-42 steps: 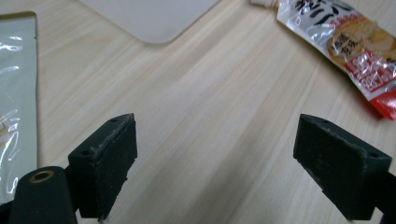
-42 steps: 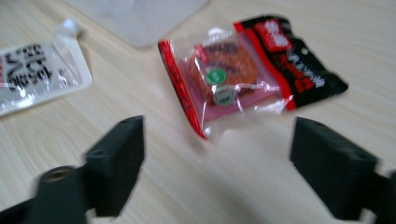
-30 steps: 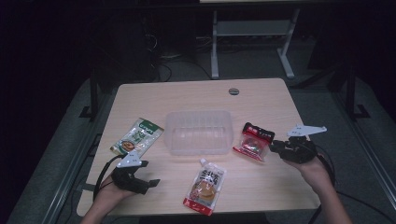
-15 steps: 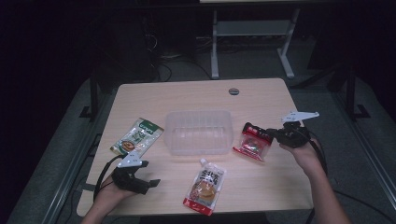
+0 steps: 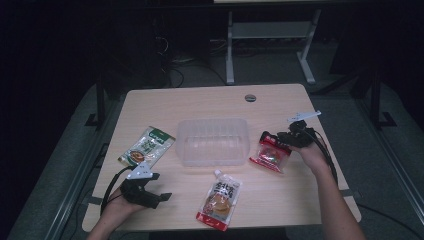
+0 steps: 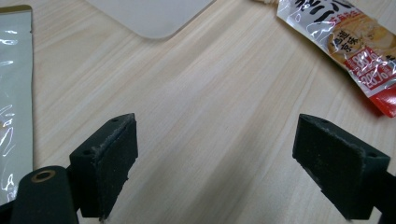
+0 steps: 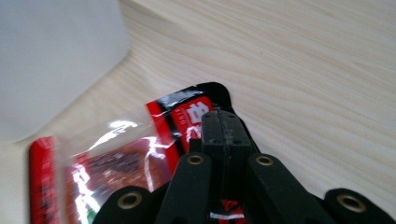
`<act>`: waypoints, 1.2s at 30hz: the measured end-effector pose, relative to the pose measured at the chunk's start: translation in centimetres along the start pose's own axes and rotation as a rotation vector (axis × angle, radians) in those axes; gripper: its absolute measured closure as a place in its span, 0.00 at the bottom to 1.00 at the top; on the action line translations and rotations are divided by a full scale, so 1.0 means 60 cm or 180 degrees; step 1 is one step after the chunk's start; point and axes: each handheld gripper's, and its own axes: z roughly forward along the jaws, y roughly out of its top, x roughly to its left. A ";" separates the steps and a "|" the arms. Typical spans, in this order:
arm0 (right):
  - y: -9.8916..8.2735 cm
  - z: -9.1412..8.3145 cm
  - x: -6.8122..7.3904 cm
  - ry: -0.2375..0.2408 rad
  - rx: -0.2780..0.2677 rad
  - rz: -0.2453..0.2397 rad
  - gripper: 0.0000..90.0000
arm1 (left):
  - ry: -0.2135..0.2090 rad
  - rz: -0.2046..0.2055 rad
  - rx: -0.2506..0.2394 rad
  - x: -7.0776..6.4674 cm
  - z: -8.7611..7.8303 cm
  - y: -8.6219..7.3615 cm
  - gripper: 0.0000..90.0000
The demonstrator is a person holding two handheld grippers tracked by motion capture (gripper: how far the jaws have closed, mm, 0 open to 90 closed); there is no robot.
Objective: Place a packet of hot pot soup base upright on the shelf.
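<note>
Black grippers (image 5: pixel 150 194), brass-ringed screw holes, grey plates, seemingly black cables.

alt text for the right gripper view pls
The right gripper has its black jaws shut on the edge of a red and black snack packet lying on a light wooden table. A clear plastic container sits blurred at upper left.

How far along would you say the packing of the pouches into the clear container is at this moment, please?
Nothing is packed yet: the clear container looks empty. In hand: the right hand-held gripper has its jaws pinched on the top edge of the red pouch, which lies on the table. Left: the green pouch and the orange spouted pouch lie untouched, and the left hand-held gripper rests open.
</note>
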 end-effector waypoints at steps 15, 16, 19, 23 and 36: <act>-0.016 0.057 0.001 -0.0068 0.0376 -0.0044 1.00 | -0.0023 -0.0004 0.0018 -0.001 0.002 -0.002 0.15; -0.016 0.056 0.000 -0.0061 0.0375 -0.0032 1.00 | -0.0020 0.0000 0.0026 -0.002 0.003 -0.001 0.15; -0.017 0.055 0.000 -0.0053 0.0394 -0.0040 1.00 | -0.0022 0.0003 0.0028 -0.001 0.003 -0.002 0.15; -0.018 0.051 0.000 -0.0040 0.0432 -0.0071 1.00 | -0.0024 0.0002 0.0028 -0.001 0.002 -0.002 0.15; -0.050 0.010 0.021 -0.0030 0.0617 -0.0328 1.00 | -0.0047 0.0032 0.0047 -0.004 0.002 -0.001 0.15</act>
